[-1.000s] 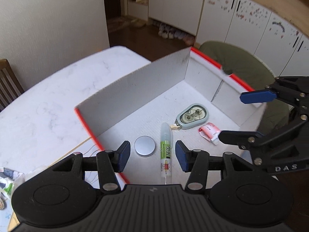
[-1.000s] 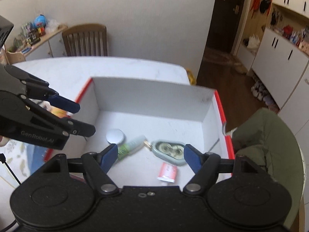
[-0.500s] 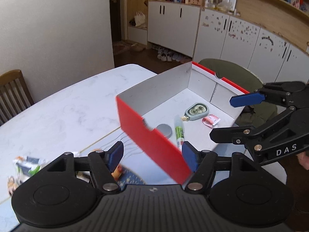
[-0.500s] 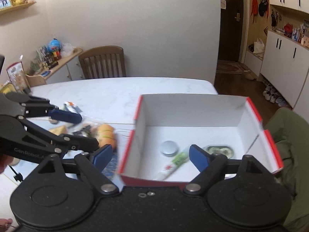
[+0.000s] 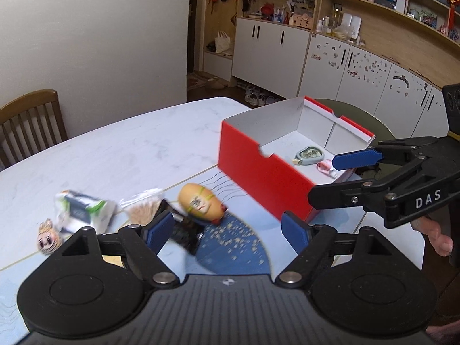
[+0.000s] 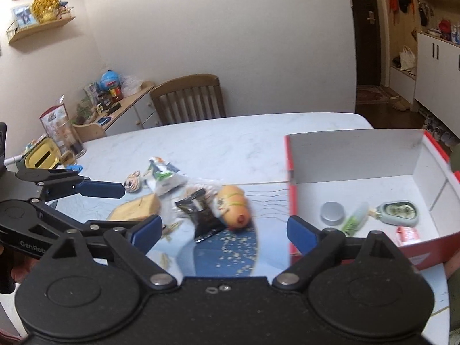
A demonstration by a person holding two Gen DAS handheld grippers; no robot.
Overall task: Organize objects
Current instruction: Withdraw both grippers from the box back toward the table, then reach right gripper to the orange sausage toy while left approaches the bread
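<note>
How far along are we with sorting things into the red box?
Partly done. Already in the red box: a silver disc, green tube, grey-green case and pink packet. In hand: nothing; the left gripper and right gripper are both opening with nothing between the jaws. Left on the table: sausage-shaped toy, black packet, white-green pack, small doll head.

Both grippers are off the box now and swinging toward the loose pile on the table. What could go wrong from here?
1. The black packet, the yellow-orange toy and the white-green packet lie close or overlapping; a grab may catch two things or knock one aside.
2. The left gripper and right gripper, jaws both opening and empty, aim at the same pile and could collide.
3. The red box sits near the table edge; a bump could shift it.
</note>
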